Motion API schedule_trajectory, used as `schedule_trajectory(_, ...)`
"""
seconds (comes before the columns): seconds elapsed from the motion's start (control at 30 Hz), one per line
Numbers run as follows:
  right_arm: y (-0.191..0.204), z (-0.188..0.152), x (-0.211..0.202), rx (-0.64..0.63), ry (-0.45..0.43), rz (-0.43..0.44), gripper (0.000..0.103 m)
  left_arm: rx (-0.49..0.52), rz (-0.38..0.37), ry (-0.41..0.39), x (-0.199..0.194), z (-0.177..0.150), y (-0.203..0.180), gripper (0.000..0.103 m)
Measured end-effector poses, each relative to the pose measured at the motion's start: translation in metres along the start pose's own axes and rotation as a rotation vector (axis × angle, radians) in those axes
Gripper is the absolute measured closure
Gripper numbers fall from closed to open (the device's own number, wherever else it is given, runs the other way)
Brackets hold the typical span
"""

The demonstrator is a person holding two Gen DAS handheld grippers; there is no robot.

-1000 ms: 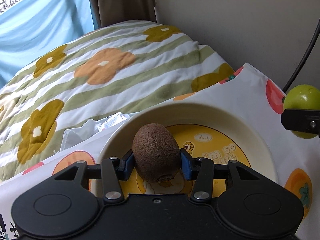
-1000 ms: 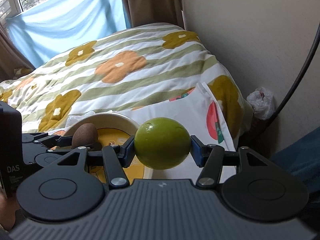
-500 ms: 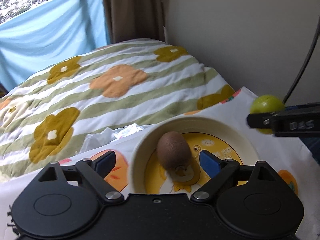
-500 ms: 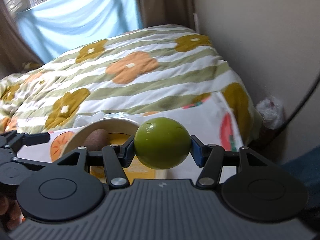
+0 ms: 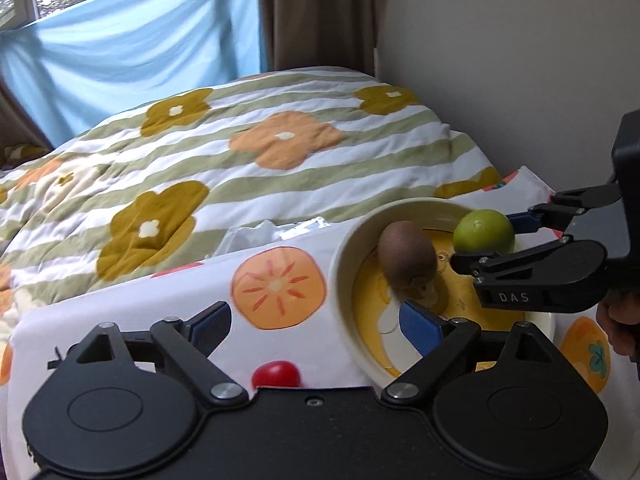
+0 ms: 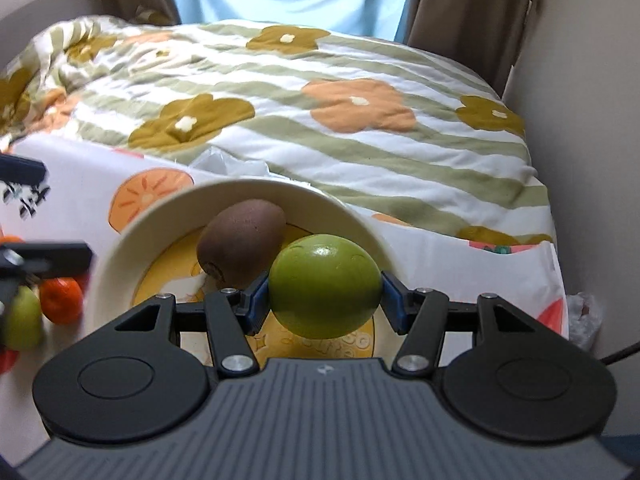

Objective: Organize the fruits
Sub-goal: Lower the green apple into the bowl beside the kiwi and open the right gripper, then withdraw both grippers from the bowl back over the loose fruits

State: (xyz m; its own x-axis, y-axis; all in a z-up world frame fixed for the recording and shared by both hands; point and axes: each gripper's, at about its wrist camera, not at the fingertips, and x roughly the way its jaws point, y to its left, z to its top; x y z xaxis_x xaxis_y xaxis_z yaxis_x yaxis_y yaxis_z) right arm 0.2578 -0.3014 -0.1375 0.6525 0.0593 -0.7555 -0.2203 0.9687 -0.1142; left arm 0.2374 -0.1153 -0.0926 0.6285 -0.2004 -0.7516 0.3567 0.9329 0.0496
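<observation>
A brown kiwi (image 5: 406, 254) lies in the cream bowl (image 5: 344, 248) with a yellow inside; it also shows in the right wrist view (image 6: 240, 246) in the same bowl (image 6: 112, 256). My left gripper (image 5: 316, 322) is open and empty, low at the bowl's left rim. My right gripper (image 6: 324, 298) is shut on a green round fruit (image 6: 324, 286) and holds it over the bowl, beside the kiwi. The left wrist view shows that fruit (image 5: 483, 231) over the bowl's far right side.
The bowl stands on a white cloth with orange fruit prints (image 5: 278, 288). A small red fruit (image 5: 276, 374) lies near my left gripper. An orange fruit (image 6: 60, 298) and a green one (image 6: 22, 322) lie left of the bowl. A flowered quilt (image 5: 240, 152) lies behind.
My left gripper opened, let the kiwi go into the bowl and drew back to the left. My right gripper carried the green fruit in over the bowl.
</observation>
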Motion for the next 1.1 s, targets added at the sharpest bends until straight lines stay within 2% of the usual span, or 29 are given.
schedule_trajectory(0.07,0.001,0.0,0.001,-0.026,-0.001,-0.01,0.03,-0.003,0.012,-0.007,-0.002,-0.001,0.001,0.009)
schedule_trajectory(0.13,0.001,-0.001,-0.003,-0.042,-0.025,-0.041,0.018,-0.01,0.016,-0.013,-0.005,-0.003,0.003,0.009)
schedule_trajectory(0.17,0.001,-0.001,-0.006,-0.045,-0.037,-0.059,0.007,-0.014,0.016,-0.016,-0.007,-0.003,0.004,0.009)
schedule_trajectory(0.2,-0.001,-0.002,-0.009,-0.04,-0.051,-0.071,0.0,-0.018,0.017,-0.019,-0.009,-0.004,0.004,0.009)
schedule_trajectory(0.4,-0.022,-0.006,-0.022,0.066,-0.055,-0.034,0.0,-0.031,0.032,-0.035,-0.019,-0.007,-0.001,0.009)
schedule_trajectory(0.6,-0.032,-0.009,-0.044,0.141,-0.062,-0.044,0.0,-0.065,0.06,-0.099,-0.042,-0.007,-0.005,0.009)
schedule_trajectory(0.8,-0.041,-0.014,-0.08,0.183,-0.105,-0.029,0.0,-0.074,0.093,-0.131,-0.069,-0.01,-0.017,0.008)
schedule_trajectory(0.87,-0.042,-0.016,-0.092,0.19,-0.115,-0.024,0.0,-0.091,0.097,-0.153,-0.081,-0.014,-0.021,0.002)
schedule_trajectory(1.1,-0.034,-0.029,-0.142,0.176,-0.157,-0.001,0.0,-0.102,0.145,-0.21,-0.126,-0.033,-0.04,0.001)
